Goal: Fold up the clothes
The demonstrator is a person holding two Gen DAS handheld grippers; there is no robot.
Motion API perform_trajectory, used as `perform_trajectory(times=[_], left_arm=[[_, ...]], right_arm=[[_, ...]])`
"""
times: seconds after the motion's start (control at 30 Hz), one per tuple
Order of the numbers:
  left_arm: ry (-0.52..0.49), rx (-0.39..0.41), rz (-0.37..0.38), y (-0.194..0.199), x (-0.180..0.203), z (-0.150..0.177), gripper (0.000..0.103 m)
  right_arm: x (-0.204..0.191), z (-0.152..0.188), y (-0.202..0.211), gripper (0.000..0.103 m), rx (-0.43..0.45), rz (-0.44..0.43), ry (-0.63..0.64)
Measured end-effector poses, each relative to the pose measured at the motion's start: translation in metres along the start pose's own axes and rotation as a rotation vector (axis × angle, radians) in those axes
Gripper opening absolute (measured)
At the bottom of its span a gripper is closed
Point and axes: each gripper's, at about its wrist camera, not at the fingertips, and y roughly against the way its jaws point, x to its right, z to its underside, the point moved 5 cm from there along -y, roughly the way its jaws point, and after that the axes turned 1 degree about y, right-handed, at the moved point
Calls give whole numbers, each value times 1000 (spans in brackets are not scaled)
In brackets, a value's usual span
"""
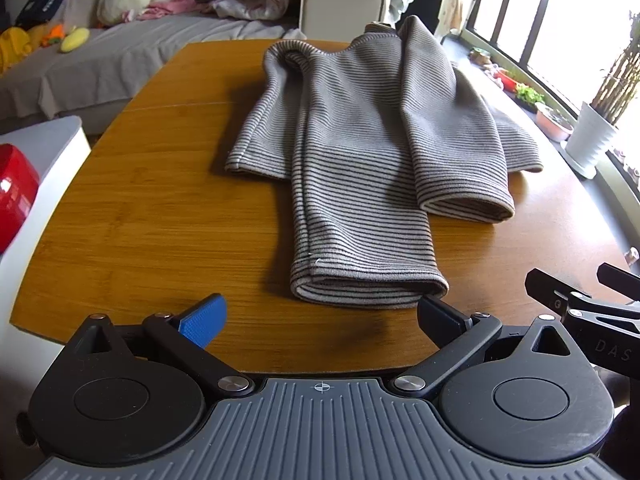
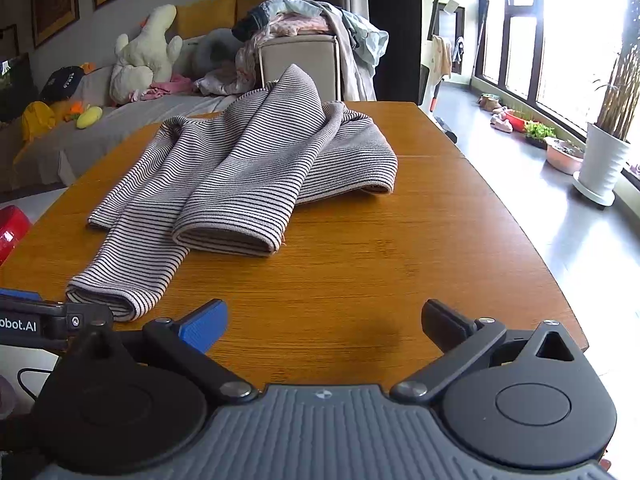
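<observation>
Jaws apart, striped sweater (image 1: pixel 352 152) untouched

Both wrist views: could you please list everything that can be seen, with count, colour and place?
striped knit garment: one, grey-beige with dark stripes, partly folded on the table
oval wooden table: one, orange-brown, under the garment
grey-covered sofa: one, behind the table, left
cream plush toy: one, on the sofa
yellow oblong toy: one, on the sofa
heap of clothes: one, mixed pale colours, on a beige seat behind the table
white ribbed plant pot: one, floor by the window
red glossy object: one, left of the table
left gripper: one, black with a blue pad, open, at the near table edge
right gripper: one, same colours, open, empty
</observation>
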Motion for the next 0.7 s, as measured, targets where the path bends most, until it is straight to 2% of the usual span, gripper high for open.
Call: perform_trajectory(times=[0.3,0.47,0.7], left_arm=[[-2,-14,13,-3,-5,9,103],[2,-13,14,-2,-6,8,103],[-2,-18,6,-3,-7,10,103]], right_arm=[[-12,17,-13,103,8,-12,-32],[-14,15,-30,103,-5,-28,-38],[-11,15,-25,103,-17,-31,-41]])
